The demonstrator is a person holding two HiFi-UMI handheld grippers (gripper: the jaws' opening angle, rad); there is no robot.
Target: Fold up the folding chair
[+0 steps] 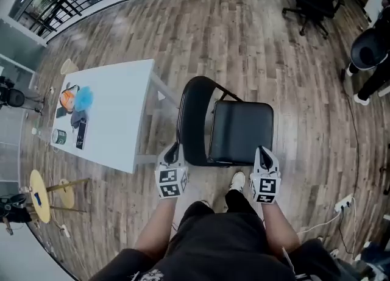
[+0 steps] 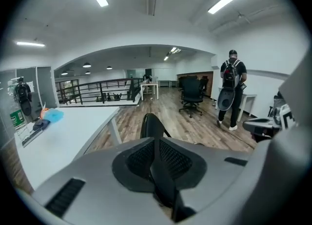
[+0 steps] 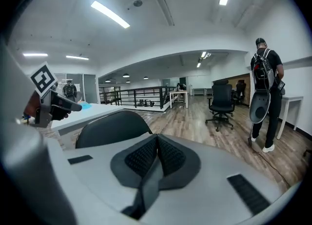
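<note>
Holding left claw (image 1: pixel 175 147) and right claw (image 1: pixel 261 151) just above near edge of folding chair (image 1: pixel 241 130), one per front corner; showing both claws pinched tight w/ nothing between pads, plain in each claw's own view; not gripping or touching chair, as far as visible. Seeing chair standing fully open on wood floor (image 1: pixel 256 48), seat flat, backrest (image 1: pixel 194 115) upright on side toward white counter (image 1: pixel 116 121), near counter's corner leg; seeing small items (blue, orange, a can) lying at counter's far end, well apart from chair. Noting person w/ backpack (image 2: pixel 232 85) and office chair (image 2: pixel 191 94) standing well off in bkgd; not interfering.

Judging task as barely begun: claws in place, nothing folded; seat not yet lifted, legs not yet closed. Judging remaining work as: opening claws or hooking under seat's front edge, tipping seat up toward backrest, steadying frame so legs swing together, then setting folded chair down w/o tipping. Watching shoe (image 1: pixel 237 181) sitting right below seat edge; prob. a pinch/trip risk during fold.
</note>
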